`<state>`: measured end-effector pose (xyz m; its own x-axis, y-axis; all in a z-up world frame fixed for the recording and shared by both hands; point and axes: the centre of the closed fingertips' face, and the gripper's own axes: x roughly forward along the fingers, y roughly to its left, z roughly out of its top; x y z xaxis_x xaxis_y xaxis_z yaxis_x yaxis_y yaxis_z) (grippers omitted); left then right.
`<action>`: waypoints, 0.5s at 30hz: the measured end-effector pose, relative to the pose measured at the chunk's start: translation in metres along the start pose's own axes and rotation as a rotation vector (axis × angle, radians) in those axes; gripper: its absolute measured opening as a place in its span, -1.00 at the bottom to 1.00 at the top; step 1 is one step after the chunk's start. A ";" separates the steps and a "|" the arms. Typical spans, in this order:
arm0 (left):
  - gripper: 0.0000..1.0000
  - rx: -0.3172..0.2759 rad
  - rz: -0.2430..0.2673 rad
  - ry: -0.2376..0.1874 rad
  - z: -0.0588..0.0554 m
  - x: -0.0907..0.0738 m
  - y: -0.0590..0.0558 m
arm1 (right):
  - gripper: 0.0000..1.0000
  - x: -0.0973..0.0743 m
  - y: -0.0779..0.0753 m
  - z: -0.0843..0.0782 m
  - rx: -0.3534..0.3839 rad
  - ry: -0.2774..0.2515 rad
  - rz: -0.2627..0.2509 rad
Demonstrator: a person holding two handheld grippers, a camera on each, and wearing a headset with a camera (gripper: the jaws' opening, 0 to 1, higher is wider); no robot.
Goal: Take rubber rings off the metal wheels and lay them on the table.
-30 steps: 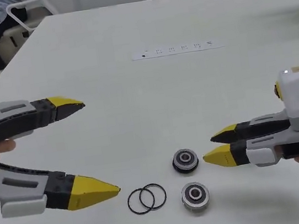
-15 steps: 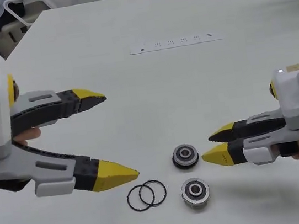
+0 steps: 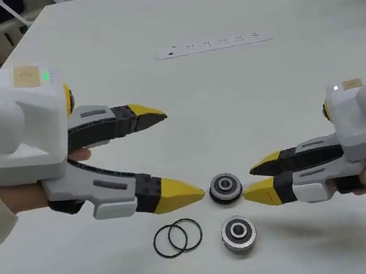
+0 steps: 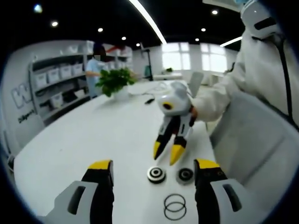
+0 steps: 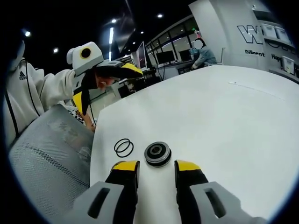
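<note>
Two small metal wheels lie near the front of the white table point(image 3: 245, 94). The far wheel point(image 3: 225, 188) point(image 4: 156, 174) point(image 5: 158, 154) has a dark rim; the near wheel point(image 3: 238, 233) point(image 4: 185, 174) shows paler metal. Two thin black rubber rings point(image 3: 177, 238) point(image 4: 175, 206) point(image 5: 124, 147) lie overlapping on the table, left of the near wheel. My left gripper point(image 3: 182, 153) point(image 4: 153, 165) is wide open, its lower tip just left of the far wheel. My right gripper point(image 3: 249, 182) point(image 5: 156, 168) point(image 4: 169, 154) is open by a narrow gap, with its tips just right of that wheel and nothing held.
A flat white strip with small marks point(image 3: 214, 44) lies farther back on the table. A grey chair point(image 4: 261, 140) stands at the table's near edge. A potted plant point(image 4: 114, 79) sits at the far end.
My left gripper has moved right and forward, bringing its lower tip up beside the far wheel. The right gripper has edged slightly left. Wheels and rings have not moved.
</note>
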<state>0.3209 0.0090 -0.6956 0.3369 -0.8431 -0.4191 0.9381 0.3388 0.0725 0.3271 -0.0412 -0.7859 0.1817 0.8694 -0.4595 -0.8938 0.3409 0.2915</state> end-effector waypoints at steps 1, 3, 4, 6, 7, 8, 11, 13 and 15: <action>0.41 0.000 -0.002 0.001 -0.001 0.002 0.001 | -0.47 0.001 0.000 -0.001 0.001 0.002 0.001; 0.38 0.000 -0.002 0.002 -0.003 0.007 0.003 | -0.47 0.002 -0.001 -0.002 0.003 0.004 0.002; 0.37 -0.001 -0.005 0.002 -0.004 0.009 0.003 | -0.48 0.002 -0.001 -0.002 0.001 0.005 0.002; 0.35 -0.006 -0.010 0.008 -0.007 0.013 0.004 | -0.48 0.003 -0.002 -0.003 -0.004 0.007 0.000; 0.35 -0.008 -0.014 0.012 -0.009 0.016 0.004 | -0.49 0.003 -0.003 -0.003 -0.004 0.007 -0.001; 0.32 -0.010 -0.013 0.013 -0.009 0.018 0.004 | -0.49 0.004 -0.003 -0.003 -0.005 0.006 0.001; 0.25 -0.010 -0.023 0.018 -0.013 0.024 0.003 | -0.51 0.004 -0.004 -0.004 -0.006 0.008 0.001; 0.23 -0.007 -0.024 0.024 -0.016 0.028 0.003 | -0.52 0.005 -0.004 -0.005 -0.009 0.008 0.001; 0.20 -0.009 -0.028 0.032 -0.020 0.032 0.003 | -0.53 0.006 -0.005 -0.004 -0.012 0.008 0.002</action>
<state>0.3327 -0.0093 -0.7266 0.3075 -0.8387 -0.4494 0.9463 0.3192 0.0518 0.3307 -0.0393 -0.7938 0.1765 0.8672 -0.4657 -0.8990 0.3347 0.2825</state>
